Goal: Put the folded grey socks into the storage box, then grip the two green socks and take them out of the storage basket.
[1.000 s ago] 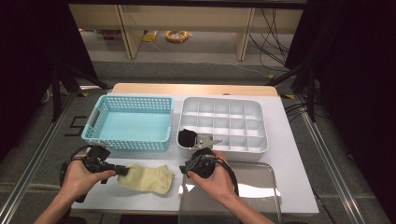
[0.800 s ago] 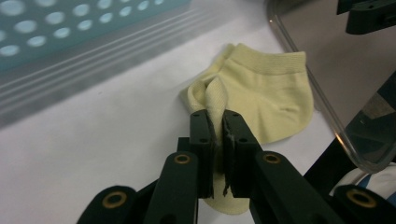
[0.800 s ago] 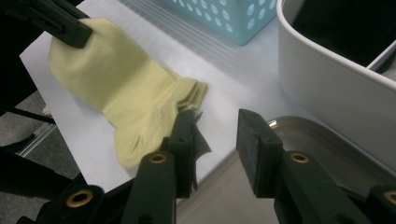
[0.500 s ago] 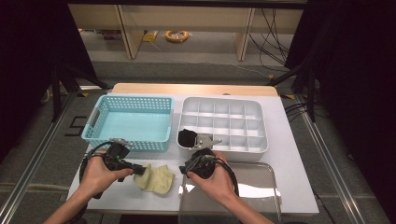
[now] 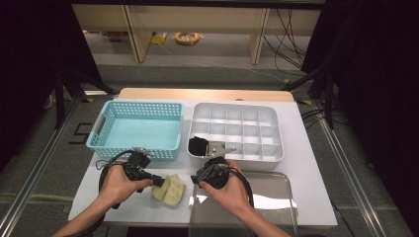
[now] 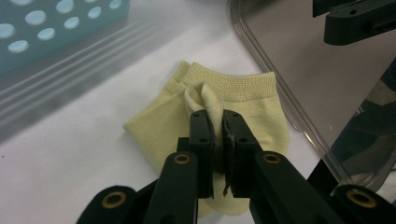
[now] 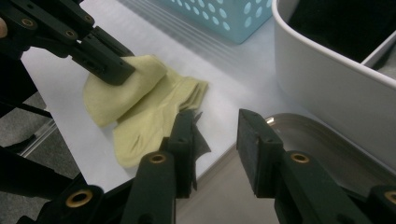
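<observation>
The yellow sock [image 6: 219,121] lies on the white worktop [image 5: 123,197], between the blue basket [image 5: 138,129] and the metal tray [image 5: 267,197]. A raised fold of it is pinched between the closed left tongs [image 6: 215,122], evidently so the fabric can be doubled over. The right tongs [image 7: 217,126] are held open and empty just beside the sock's edge, judged ready to assist.

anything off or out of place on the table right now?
Nothing spilled or damaged. The yellow sock lies crumpled and folded over, a fold pinched in the left gripper. The right gripper is open beside it over the metal tray's edge. A black item sits in the divided white organizer.
</observation>
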The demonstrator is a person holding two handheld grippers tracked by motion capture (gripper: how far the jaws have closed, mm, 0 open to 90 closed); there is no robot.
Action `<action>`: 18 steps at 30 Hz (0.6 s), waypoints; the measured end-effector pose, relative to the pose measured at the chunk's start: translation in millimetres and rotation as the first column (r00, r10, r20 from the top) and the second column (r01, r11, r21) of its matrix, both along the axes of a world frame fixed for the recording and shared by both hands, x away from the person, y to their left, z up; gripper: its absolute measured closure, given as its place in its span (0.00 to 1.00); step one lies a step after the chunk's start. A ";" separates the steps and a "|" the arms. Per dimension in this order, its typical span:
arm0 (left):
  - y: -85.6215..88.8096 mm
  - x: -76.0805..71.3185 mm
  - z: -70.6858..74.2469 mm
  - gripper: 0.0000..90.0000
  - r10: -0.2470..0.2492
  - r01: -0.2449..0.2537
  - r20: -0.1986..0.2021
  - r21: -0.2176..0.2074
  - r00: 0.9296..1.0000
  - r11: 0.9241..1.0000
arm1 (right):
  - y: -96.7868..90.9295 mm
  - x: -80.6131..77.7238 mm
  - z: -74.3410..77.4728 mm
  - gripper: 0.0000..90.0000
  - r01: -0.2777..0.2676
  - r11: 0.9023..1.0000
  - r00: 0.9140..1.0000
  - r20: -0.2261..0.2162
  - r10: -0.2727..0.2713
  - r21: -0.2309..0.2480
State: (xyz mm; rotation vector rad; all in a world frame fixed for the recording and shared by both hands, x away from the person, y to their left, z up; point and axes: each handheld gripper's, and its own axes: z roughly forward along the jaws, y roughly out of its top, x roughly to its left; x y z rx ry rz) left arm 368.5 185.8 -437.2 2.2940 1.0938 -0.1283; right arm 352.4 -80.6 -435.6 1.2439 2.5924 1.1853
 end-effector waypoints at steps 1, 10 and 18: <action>0.1 0.5 -0.2 0.92 -0.001 0.001 -0.007 -0.003 1.000 1.000 | -0.7 -1.6 1.6 0.76 0.016 1.000 1.000 -0.023 -0.016 -0.004; -2.0 1.3 -1.1 0.92 0.001 -0.001 0.000 0.000 1.000 1.000 | -4.5 0.6 3.4 0.76 0.017 1.000 1.000 0.004 -0.017 0.004; -4.4 1.4 -2.1 0.92 0.006 -0.006 0.019 -0.003 1.000 1.000 | -4.7 0.6 3.2 0.76 0.015 1.000 1.000 0.005 -0.015 0.007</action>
